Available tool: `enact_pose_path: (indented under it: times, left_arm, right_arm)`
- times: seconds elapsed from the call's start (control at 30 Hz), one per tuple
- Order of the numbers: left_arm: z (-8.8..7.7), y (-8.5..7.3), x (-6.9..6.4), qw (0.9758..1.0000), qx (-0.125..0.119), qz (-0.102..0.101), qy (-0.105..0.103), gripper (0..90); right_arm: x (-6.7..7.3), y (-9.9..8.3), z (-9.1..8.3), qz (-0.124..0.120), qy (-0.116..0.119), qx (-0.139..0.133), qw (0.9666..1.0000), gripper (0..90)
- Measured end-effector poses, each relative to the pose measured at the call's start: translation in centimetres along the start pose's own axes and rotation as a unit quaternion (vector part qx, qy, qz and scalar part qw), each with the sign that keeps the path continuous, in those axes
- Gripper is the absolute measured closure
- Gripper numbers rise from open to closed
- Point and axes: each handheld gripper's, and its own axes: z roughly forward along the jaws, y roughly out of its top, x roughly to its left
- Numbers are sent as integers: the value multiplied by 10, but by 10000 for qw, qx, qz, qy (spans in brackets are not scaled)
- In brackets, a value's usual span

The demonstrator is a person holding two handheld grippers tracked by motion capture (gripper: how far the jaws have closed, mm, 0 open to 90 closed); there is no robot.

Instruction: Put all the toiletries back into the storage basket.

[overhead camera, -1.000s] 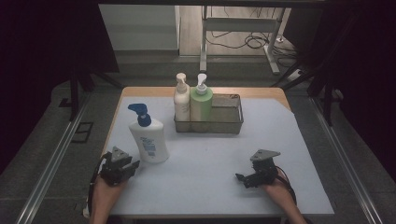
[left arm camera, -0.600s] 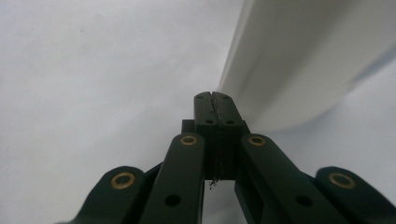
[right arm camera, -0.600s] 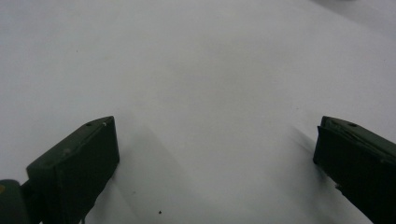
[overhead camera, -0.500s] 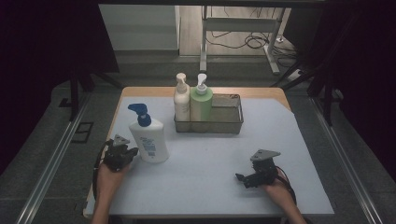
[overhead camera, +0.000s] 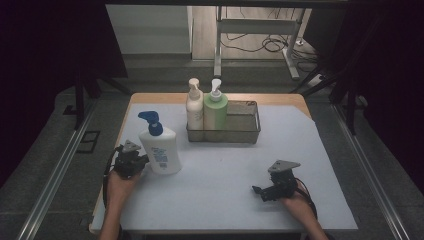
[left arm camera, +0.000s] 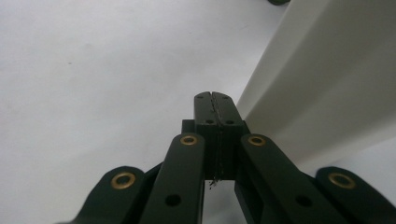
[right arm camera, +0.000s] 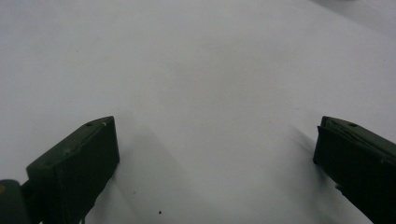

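A white pump bottle (overhead camera: 161, 150) with a blue pump head stands upright at the left of the white table cover. My left gripper (overhead camera: 144, 161) sits low on the bottle's left side. In the left gripper view its jaws (left arm camera: 213, 100) are pressed together with nothing between them, and the bottle's white wall (left arm camera: 327, 84) rises just to their right. My right gripper (overhead camera: 257, 191) rests near the front right of the table. Its jaws (right arm camera: 215, 140) stand wide open over bare white surface.
A wire basket (overhead camera: 245, 131) at the back middle holds a cream pump bottle (overhead camera: 194, 107) and a green pump bottle (overhead camera: 215, 110) at its left end. The table's wooden rim (overhead camera: 150, 97) shows at the back. Dark floor and rails flank the table.
My left gripper has moved away from the person, up beside the white bottle's lower left. The bottle and my right gripper have stayed where they were.
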Motion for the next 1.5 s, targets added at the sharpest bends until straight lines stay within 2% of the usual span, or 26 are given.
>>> enact_pose_path:
  times: [0.3,0.67,0.9,1.27,1.5]
  left_arm:
    - [6,0,-13,9996,69,188,-179,894]
    - [4,-5,-20,9990,34,114,-431,894]
    - [4,-5,-31,9980,76,283,-562,894]
    - [6,-5,-47,9967,79,382,-718,893]
    - [6,-2,-58,9955,120,526,-781,894]
  right_arm:
    - [0,0,0,3,1,1,10000,0]
    - [0,0,0,3,1,-1,10000,0]
    - [0,0,0,3,-1,-2,10000,0]
    - [0,0,0,0,-4,1,10000,0]
    - [0,0,0,-5,-11,12,10000,0]
